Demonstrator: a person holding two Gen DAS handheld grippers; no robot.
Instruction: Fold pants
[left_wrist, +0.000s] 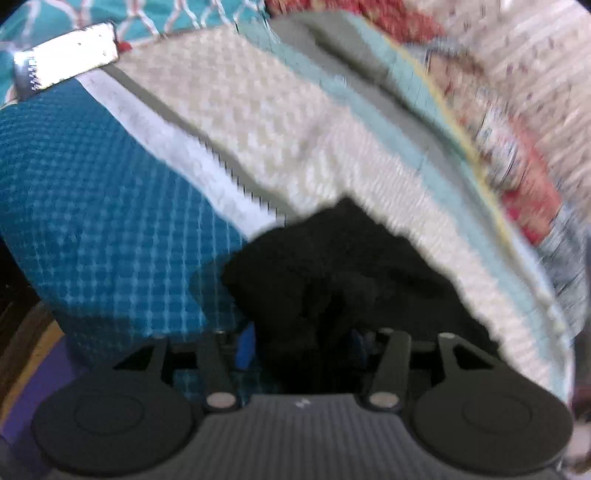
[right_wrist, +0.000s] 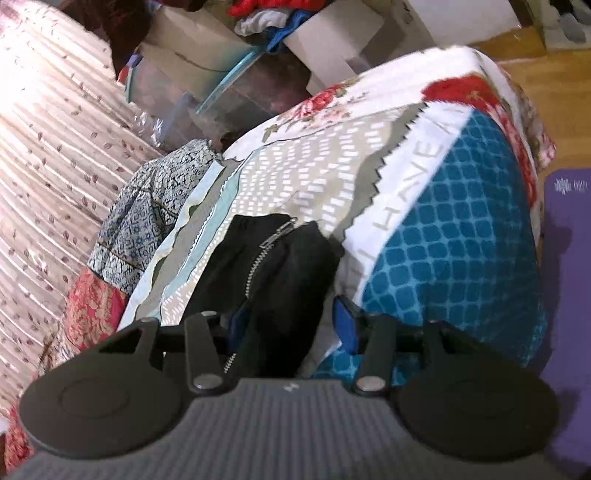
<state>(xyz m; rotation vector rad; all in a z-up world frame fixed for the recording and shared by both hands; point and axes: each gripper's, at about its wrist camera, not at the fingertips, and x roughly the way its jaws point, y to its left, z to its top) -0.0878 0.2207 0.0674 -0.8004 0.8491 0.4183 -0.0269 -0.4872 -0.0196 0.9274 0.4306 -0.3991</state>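
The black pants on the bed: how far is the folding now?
Done: the black pants already lie bunched into a short heap on the patterned bedspread, zipper on top. In hand: both grippers have black cloth between their fingers; whether they grip is unclear. Left: flattening and squaring the heap, since it still looks lumpy.

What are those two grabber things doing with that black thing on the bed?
A person is folding black pants on a patchwork quilt, with a grabber in each hand. The right gripper has black cloth between its jaws, near the zipper. The left gripper is also over the dark cloth, but that view is too blurry to show a grip.
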